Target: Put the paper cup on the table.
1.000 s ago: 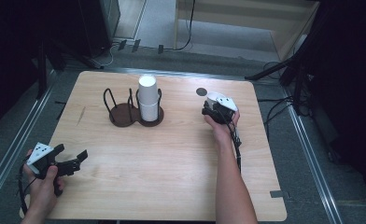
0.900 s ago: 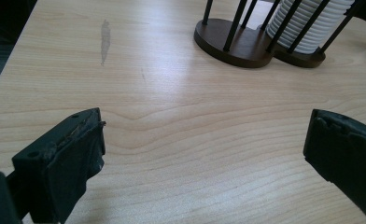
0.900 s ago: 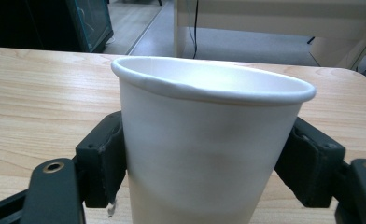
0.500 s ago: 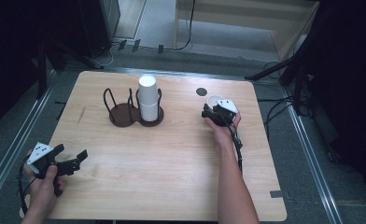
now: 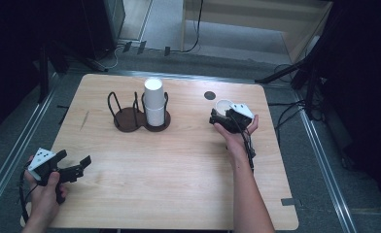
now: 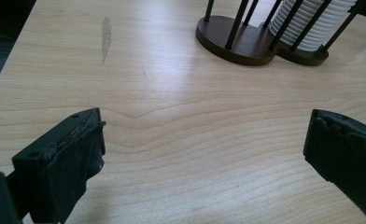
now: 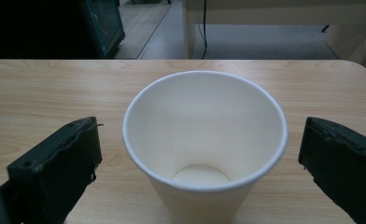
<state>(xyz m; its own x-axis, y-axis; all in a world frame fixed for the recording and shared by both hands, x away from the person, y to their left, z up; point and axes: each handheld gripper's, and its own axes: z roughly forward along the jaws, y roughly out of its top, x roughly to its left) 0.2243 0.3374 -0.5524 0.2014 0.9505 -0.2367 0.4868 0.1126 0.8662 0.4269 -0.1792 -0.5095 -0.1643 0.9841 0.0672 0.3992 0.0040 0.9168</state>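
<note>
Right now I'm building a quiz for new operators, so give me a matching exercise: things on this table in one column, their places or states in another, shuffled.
Things:
1. single white paper cup
2. stack of white paper cups
3. left gripper
4. dark wooden two-ring cup holder

States:
A. open over bare wood, near table's front left
B. one ring filled, one empty
C. upright between the right gripper's open jaws
D. standing in the holder's right ring

Pairs: 1-C, 2-D, 3-A, 4-B

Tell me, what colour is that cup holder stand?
Dark brown stand, clearest in the high view.
</note>
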